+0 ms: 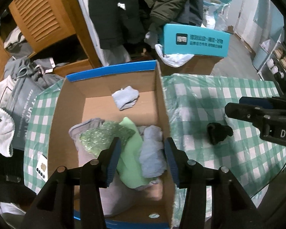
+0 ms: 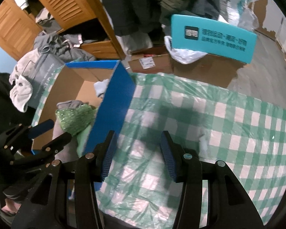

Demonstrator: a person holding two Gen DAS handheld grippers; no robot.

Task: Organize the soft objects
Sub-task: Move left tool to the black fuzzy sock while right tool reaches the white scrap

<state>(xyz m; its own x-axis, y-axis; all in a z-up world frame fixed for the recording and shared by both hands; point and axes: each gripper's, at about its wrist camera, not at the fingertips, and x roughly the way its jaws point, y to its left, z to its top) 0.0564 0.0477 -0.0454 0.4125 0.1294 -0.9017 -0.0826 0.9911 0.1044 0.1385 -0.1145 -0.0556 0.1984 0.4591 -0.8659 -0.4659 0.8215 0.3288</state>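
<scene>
An open cardboard box [image 1: 162, 99] with blue outer walls [image 2: 114, 105] stands on the green checked tablecloth [image 2: 219, 133]. In it lie a sparkly green cloth [image 1: 103, 133], a pale green cloth [image 1: 131, 152], a blue-grey cloth [image 1: 152, 152] and, at the far end, a light blue cloth [image 1: 125, 97]. My left gripper [image 1: 142, 152] hangs open over the near pile, pads clear of the cloths. A small black soft object [image 1: 219, 132] lies on the tablecloth right of the box. My right gripper [image 2: 138, 152] is open over the tablecloth, with nothing between its fingers.
A teal box [image 1: 196, 40] sits on cartons behind the table. A wooden cabinet [image 1: 42, 19] and a grey bag with clothes [image 1: 22, 99] stand at the left. A white phone [image 1: 42, 168] lies beside the box. The table edge curves at the lower right.
</scene>
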